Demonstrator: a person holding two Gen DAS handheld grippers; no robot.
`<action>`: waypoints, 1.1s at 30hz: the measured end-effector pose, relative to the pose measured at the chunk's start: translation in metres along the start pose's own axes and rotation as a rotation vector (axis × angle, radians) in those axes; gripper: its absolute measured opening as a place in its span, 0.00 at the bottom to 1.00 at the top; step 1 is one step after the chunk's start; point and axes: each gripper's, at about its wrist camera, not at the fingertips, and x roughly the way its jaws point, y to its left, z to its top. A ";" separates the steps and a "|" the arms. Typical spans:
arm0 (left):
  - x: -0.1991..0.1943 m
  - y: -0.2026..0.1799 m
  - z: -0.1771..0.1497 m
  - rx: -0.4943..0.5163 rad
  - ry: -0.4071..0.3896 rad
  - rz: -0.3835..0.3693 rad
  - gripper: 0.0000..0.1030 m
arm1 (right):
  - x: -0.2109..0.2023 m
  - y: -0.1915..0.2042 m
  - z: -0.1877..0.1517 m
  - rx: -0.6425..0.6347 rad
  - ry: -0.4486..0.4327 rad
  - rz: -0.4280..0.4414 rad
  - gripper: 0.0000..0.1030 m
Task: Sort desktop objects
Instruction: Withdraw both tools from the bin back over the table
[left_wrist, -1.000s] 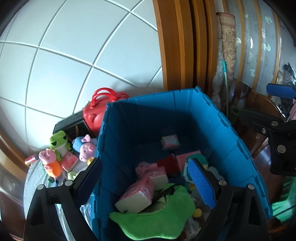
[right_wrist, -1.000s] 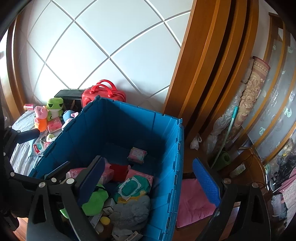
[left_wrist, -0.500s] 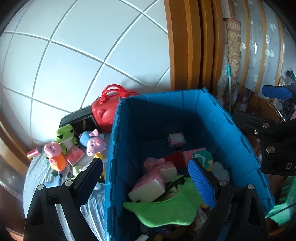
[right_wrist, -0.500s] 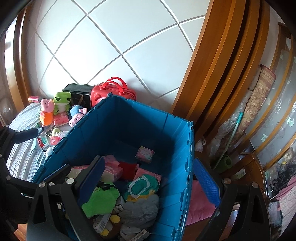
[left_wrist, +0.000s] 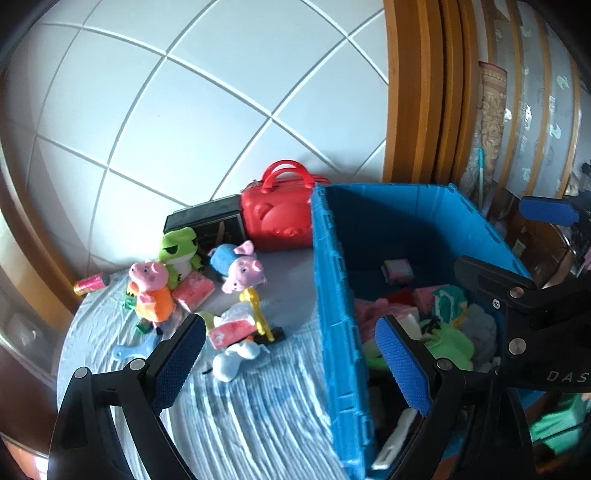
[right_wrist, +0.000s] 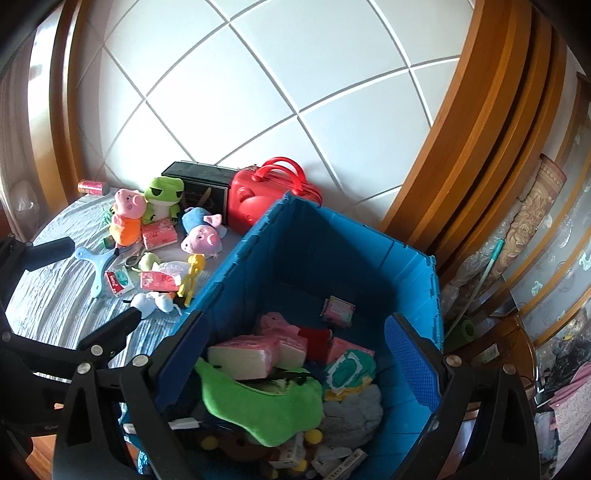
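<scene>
While the left claw straddles the blue bin wall, both claws gape empty.

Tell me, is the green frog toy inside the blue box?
No, the green frog toy sits on the table outside the blue box, beside a pink pig toy.

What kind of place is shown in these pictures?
Probably a room in a home: a cloth-covered table against a white tiled wall, scattered plush pig and frog toys, and a big blue plastic crate of toys beside wooden door frames.

Bright daylight, heavy fisheye edge distortion
</scene>
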 end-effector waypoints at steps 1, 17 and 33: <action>-0.002 0.014 -0.006 -0.007 0.001 0.005 0.92 | -0.002 0.014 0.003 -0.003 -0.001 0.008 0.94; 0.027 0.216 -0.087 -0.168 0.120 0.103 0.92 | 0.037 0.237 0.028 -0.102 0.025 0.205 0.94; 0.218 0.348 -0.182 -0.403 0.442 0.210 0.92 | 0.262 0.282 0.007 0.131 0.187 0.366 1.00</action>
